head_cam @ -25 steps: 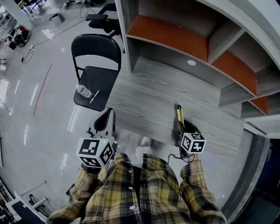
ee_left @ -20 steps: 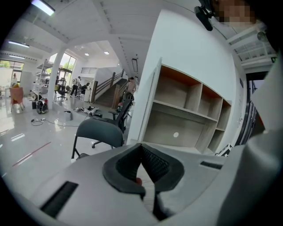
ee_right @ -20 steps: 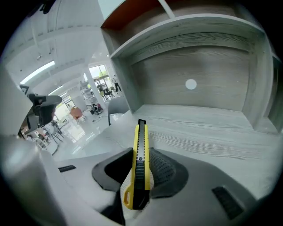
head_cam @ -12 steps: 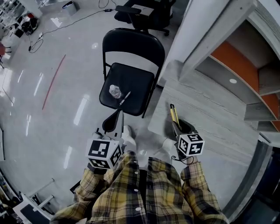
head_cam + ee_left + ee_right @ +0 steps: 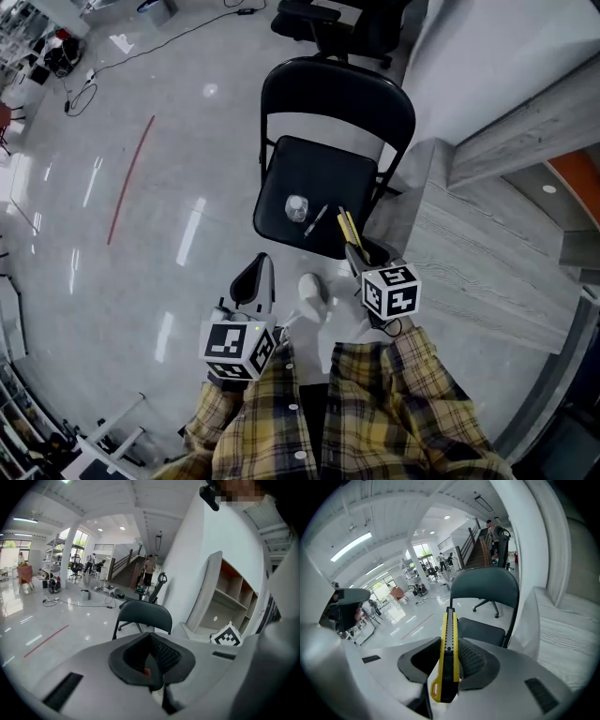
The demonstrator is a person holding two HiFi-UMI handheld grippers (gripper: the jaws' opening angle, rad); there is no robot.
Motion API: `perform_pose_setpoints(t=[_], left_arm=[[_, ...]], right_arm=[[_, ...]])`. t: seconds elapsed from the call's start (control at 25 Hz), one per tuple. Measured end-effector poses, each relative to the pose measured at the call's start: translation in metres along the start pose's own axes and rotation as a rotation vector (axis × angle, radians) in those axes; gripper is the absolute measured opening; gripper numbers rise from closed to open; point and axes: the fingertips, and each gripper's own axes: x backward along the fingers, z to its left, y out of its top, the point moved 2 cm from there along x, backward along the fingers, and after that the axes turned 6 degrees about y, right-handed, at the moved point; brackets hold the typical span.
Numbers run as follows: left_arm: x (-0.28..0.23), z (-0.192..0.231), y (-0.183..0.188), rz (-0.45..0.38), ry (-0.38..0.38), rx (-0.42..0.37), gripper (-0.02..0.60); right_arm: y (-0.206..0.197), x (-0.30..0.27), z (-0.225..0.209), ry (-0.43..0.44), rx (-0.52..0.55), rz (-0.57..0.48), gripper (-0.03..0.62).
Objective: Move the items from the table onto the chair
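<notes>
Gripping a yellow utility knife [image 5: 448,634] between its pads, the right claw [image 5: 450,660] holds it pointing over the near right corner of the black chair [image 5: 314,173] seat, where a small bottle [image 5: 297,208] and a pen [image 5: 316,220] lie. The left claw [image 5: 149,657] is closed and empty, above the floor [image 5: 141,262] near the chair. The grey counter [image 5: 478,253] stands right.

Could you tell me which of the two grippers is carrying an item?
The right gripper: its jaws clamp a yellow utility knife; the left gripper is shut and empty.
</notes>
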Motion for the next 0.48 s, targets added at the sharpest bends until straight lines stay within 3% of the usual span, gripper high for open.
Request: perform_pose_setpoints(t=[0.24,0.48], left_arm=[[-0.015,0.047,-0.038,0.067,0.045,0.021,0.005],[-0.044,0.073,-0.083,0.126,0.036,0.048,0.005]], right_arm=[[-0.022,-0.079,-0.027,-0.103,-0.084,0.037,0.128],[-0.070,-0.147,-0.072,-0.200,-0.180,0.085,0.127]])
